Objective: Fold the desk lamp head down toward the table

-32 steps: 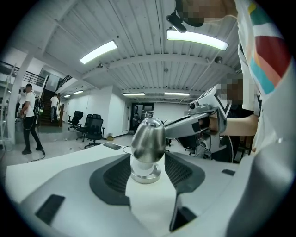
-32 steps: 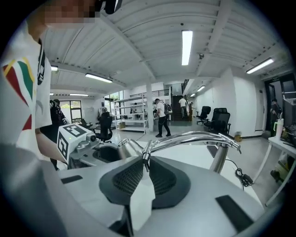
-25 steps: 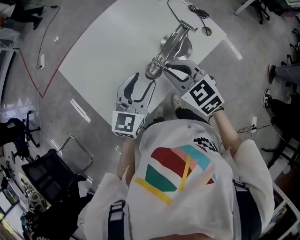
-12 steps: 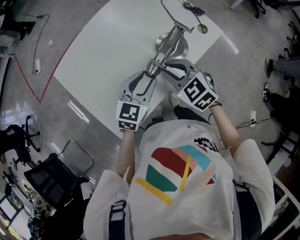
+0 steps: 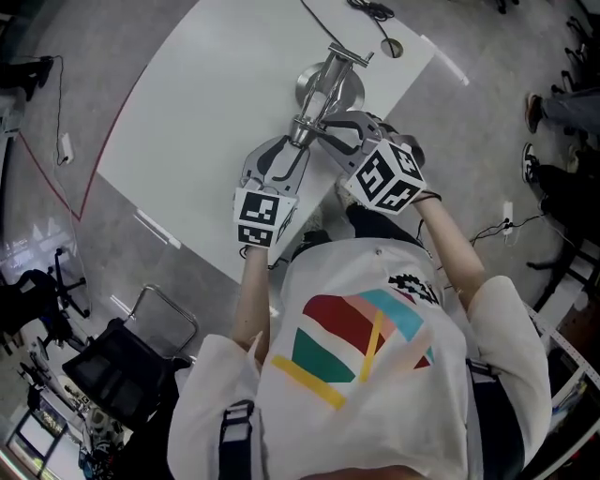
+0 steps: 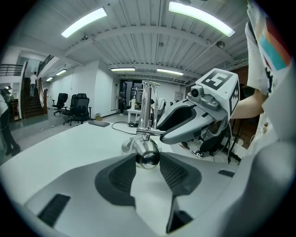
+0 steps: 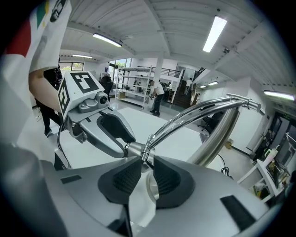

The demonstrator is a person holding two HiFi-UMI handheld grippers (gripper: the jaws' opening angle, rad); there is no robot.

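The chrome desk lamp stands on the white table (image 5: 187, 112), its round base (image 5: 345, 92) at the far side. Its thin arm (image 7: 199, 111) curves down toward me to the small rounded lamp head (image 6: 147, 157). My left gripper (image 5: 292, 150) comes in from the near side, and in the left gripper view (image 6: 147, 161) both pads press on the lamp head. My right gripper (image 5: 317, 129) reaches in from the right. In the right gripper view (image 7: 147, 164) its jaws are clamped on the thin arm just behind the head. The two grippers nearly touch.
A black cable (image 5: 370, 9) and a small round disc (image 5: 390, 47) lie at the table's far corner. The table's near edge (image 5: 187, 239) runs just under my hands. An office chair (image 5: 122, 366) stands on the floor at lower left; a person's feet (image 5: 536, 112) show at right.
The left gripper moved in from beside the lamp head and shut on it. Both grippers and the head have come down toward the table, the right still on the arm.
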